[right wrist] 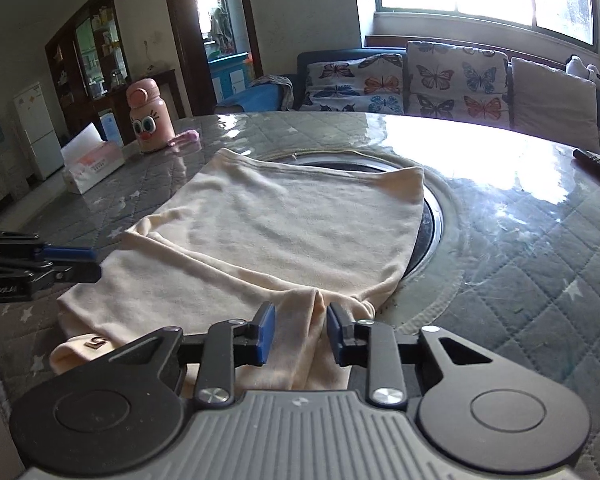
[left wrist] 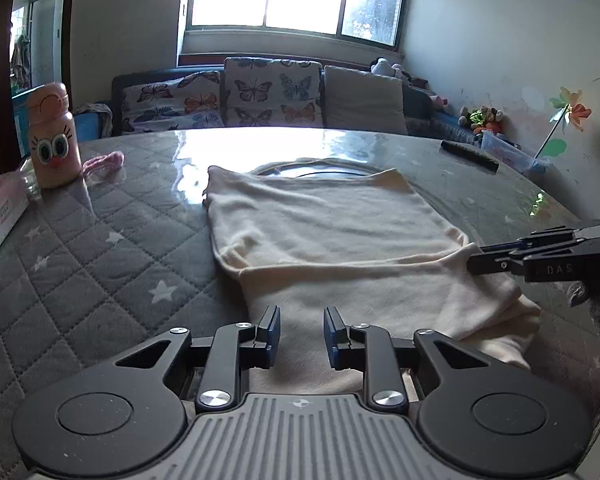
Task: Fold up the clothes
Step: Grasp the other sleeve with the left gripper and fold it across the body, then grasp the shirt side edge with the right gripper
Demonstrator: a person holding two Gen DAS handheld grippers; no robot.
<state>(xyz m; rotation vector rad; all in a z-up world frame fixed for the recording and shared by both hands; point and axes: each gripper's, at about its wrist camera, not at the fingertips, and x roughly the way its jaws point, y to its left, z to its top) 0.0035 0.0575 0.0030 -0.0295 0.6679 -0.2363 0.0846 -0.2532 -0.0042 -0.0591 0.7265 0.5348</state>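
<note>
The left gripper (left wrist: 301, 334) has its blue-padded fingers spread apart over the near edge of a cream garment (left wrist: 332, 236), holding nothing; the right gripper (right wrist: 301, 334) has its fingers parted either side of a raised pleat of the same cloth, not visibly pinching it. The garment lies partly folded, its far half doubled toward the near side, on a glossy quilted grey bench (left wrist: 100, 240) beside a pink bottle (left wrist: 54, 136) and a tissue box (right wrist: 92, 158). The slick cover could let the layers slide if pulled unevenly, skewing the fold.
</note>
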